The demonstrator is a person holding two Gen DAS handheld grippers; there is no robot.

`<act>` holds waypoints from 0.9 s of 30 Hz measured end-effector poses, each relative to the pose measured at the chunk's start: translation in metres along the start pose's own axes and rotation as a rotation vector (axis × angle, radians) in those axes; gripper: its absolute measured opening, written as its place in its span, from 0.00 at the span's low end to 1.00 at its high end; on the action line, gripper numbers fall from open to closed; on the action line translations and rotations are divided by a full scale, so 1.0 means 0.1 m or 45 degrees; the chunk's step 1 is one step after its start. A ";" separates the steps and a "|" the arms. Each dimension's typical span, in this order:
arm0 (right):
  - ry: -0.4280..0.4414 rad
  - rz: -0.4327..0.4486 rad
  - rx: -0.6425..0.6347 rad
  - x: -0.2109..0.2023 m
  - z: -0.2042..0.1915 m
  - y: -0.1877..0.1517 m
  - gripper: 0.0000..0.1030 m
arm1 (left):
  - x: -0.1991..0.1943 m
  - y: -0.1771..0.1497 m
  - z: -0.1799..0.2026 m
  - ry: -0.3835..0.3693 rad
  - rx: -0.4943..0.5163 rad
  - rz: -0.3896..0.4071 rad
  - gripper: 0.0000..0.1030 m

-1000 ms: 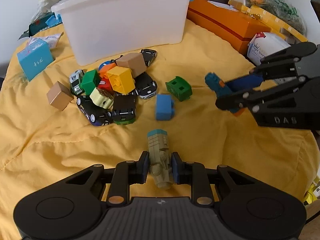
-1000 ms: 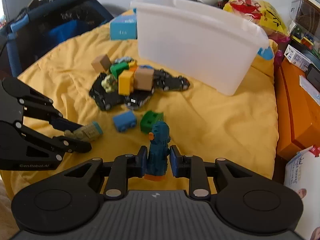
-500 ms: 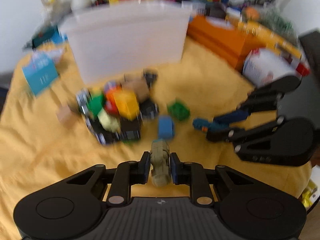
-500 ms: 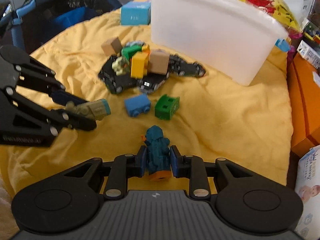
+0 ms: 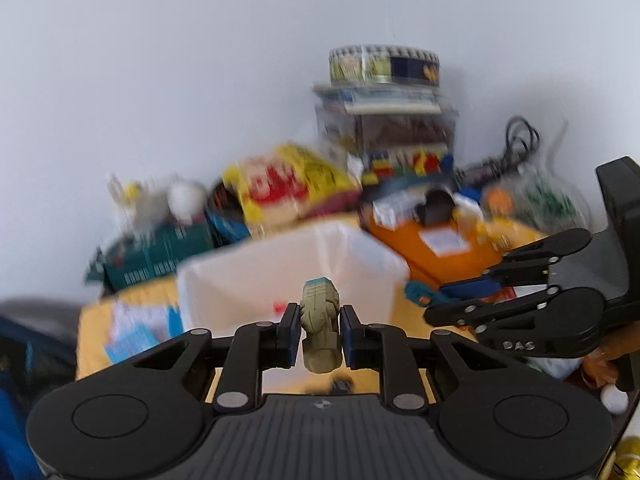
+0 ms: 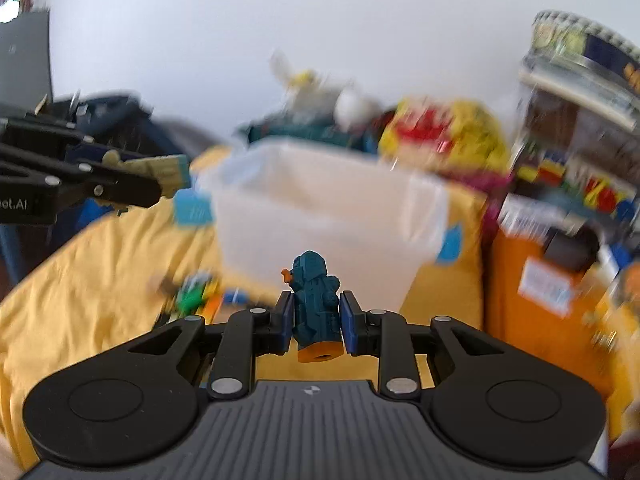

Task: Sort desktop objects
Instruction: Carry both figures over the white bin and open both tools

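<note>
Toy figures, one in each hand-held gripper, both held up in the air. In our left hand-held gripper sits a khaki-green blocky toy figure with a light blue end; the blue pads press on its two sides at mid-body, the jaws nearly closed around it. Its blue end points away from us, and its other end hangs out behind the pads. This gripper's jaws have just been closing, with the figure between them.

Our right hand-held gripper is likewise clamped, jaws narrow, on a dark teal blocky toy figure with an orange base. It stands upright between the pads, orange base nearest the camera, a small orange nub on its left side.

Beyond both figures we see the white translucent plastic bin, blurred, standing on the yellow cloth that covers the surface. In the left wrist view the khaki figure lines up with the bin's open top; in the right wrist view the teal figure shows against the bin's front wall. A blurred heap of small coloured toys lies on the cloth left of the right gripper. An orange box stands to the right of the bin.
</note>
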State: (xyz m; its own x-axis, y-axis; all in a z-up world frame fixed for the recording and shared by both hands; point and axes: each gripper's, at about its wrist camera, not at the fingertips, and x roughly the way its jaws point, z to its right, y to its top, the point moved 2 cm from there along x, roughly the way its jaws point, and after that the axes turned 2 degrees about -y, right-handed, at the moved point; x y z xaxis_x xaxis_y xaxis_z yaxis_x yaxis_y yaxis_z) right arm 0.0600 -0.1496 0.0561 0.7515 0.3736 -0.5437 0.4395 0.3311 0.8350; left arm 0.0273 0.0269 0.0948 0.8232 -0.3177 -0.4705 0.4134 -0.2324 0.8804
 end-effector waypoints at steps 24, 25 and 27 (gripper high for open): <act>-0.102 -0.017 0.215 1.29 0.38 0.71 0.27 | 1.57 0.31 -0.65 0.144 0.008 -0.163 0.24; -0.099 -0.036 0.221 1.32 0.37 0.67 0.28 | 1.60 0.27 -0.66 0.149 0.003 -0.180 0.25; -0.089 -0.062 0.223 1.33 0.34 0.61 0.29 | 1.60 0.24 -0.68 0.155 -0.006 -0.184 0.28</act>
State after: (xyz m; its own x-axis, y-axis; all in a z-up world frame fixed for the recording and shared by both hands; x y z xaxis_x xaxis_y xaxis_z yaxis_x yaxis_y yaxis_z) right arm 0.2035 -0.1089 0.0369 0.7569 0.2980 -0.5817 0.5504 0.1894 0.8131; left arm 0.1953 0.0328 0.0449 0.7960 -0.1672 -0.5818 0.5326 -0.2633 0.8043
